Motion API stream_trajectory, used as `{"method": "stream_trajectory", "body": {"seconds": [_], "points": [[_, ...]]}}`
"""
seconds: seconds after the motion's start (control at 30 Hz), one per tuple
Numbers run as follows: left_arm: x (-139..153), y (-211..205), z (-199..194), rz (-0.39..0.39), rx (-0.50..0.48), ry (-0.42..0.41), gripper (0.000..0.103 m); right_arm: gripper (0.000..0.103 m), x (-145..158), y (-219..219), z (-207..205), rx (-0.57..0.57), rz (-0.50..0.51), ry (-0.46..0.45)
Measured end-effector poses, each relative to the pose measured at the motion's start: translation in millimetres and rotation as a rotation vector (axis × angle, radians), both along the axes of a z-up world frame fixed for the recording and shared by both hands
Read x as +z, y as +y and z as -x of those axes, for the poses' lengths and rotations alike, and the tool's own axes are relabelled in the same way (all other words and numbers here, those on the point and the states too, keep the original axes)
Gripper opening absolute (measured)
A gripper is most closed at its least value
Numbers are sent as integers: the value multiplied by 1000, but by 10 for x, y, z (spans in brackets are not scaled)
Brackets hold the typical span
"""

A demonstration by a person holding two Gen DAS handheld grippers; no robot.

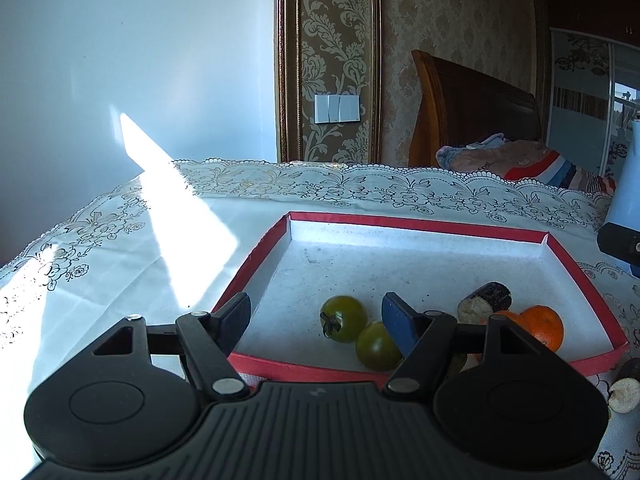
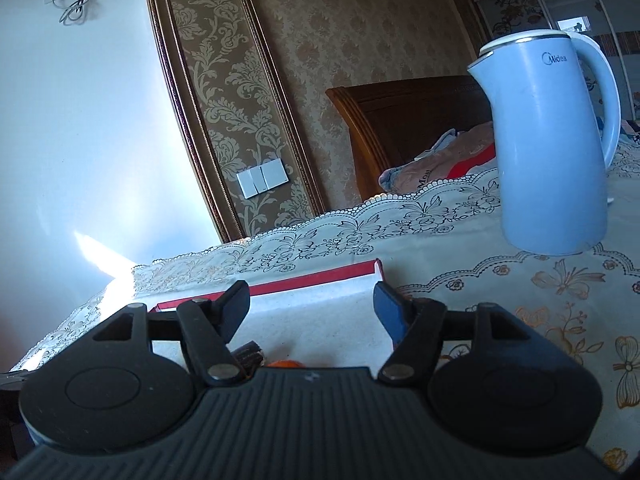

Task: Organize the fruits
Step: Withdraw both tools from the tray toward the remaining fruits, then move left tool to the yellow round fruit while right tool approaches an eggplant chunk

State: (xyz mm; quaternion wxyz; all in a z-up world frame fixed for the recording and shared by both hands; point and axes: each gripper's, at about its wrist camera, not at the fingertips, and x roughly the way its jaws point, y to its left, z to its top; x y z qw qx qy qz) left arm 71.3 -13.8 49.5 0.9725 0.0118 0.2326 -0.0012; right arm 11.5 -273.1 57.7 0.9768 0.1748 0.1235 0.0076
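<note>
A red-rimmed shallow box (image 1: 416,225) with a white floor lies on the lace tablecloth. In it sit two green tomatoes (image 1: 344,317) (image 1: 377,346), an orange (image 1: 544,326) and a dark cut piece with a pale end (image 1: 484,302). Another dark piece with a pale end (image 1: 626,390) lies outside the box at the right. My left gripper (image 1: 316,318) is open and empty above the box's near edge, its right finger beside the tomatoes. My right gripper (image 2: 312,306) is open and empty over the box (image 2: 320,280); the orange (image 2: 284,364) and the dark piece (image 2: 250,354) peek above its body.
A light blue electric kettle (image 2: 548,148) stands on the table right of the box; its base shows in the left wrist view (image 1: 624,216). The table's far edge meets a white wall, with a bed and headboard (image 1: 472,112) behind.
</note>
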Motion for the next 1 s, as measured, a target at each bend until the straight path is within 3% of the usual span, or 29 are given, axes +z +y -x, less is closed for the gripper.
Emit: {"method": "stream_trajectory", "body": {"seconds": [0.4, 0.67, 0.83, 1.0], "points": [[-121, 550, 529, 17, -2, 7, 72, 67, -130, -48, 367, 25, 10, 39], [-200, 674, 785, 9, -50, 6, 72, 67, -194, -141, 628, 29, -10, 44], [-178, 574, 655, -59, -62, 6, 72, 67, -203, -157, 701, 36, -19, 41], [-233, 455, 259, -76, -41, 77, 72, 67, -208, -180, 764, 46, -10, 64]]}}
